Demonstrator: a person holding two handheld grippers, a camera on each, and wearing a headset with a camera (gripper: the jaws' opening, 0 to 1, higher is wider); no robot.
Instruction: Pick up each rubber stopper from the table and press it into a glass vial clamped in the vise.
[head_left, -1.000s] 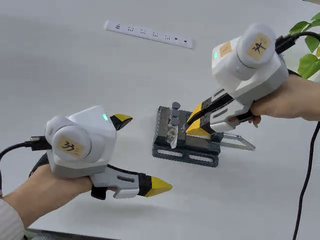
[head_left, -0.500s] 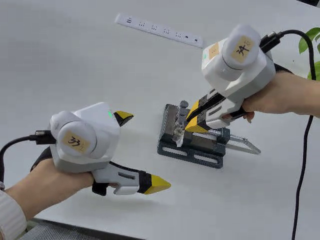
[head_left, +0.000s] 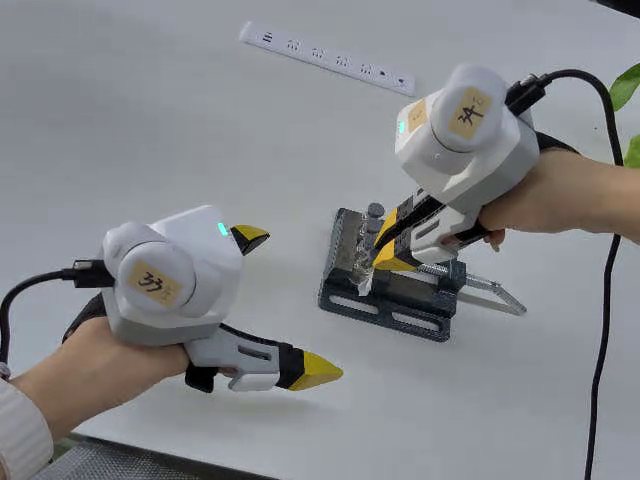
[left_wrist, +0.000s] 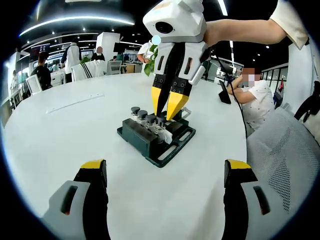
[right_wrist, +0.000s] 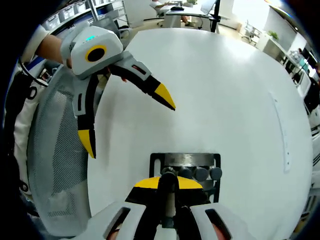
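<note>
right gripper view: three stoppers (right_wrist: 200, 173) sit in vials (head_left: 356, 265) in the vise (right_wrist: 157, 162); right tool (right_wrist: 167, 182) clamps a fourth stopper (right_wrist: 167, 175), left tool (left_wrist: 165, 167) gapes empty.

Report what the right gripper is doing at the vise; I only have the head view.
Observer: In its own view, the right gripper has its jaws closed on a dark stopper, right over the vise.
Operator: Count the vials already capped.
Observer: The left gripper view shows three capped vials in a row beside those tips.
Operator: Check beyond the table.
Observer: A seated person is past the far edge of the table, behind the vise.
</note>
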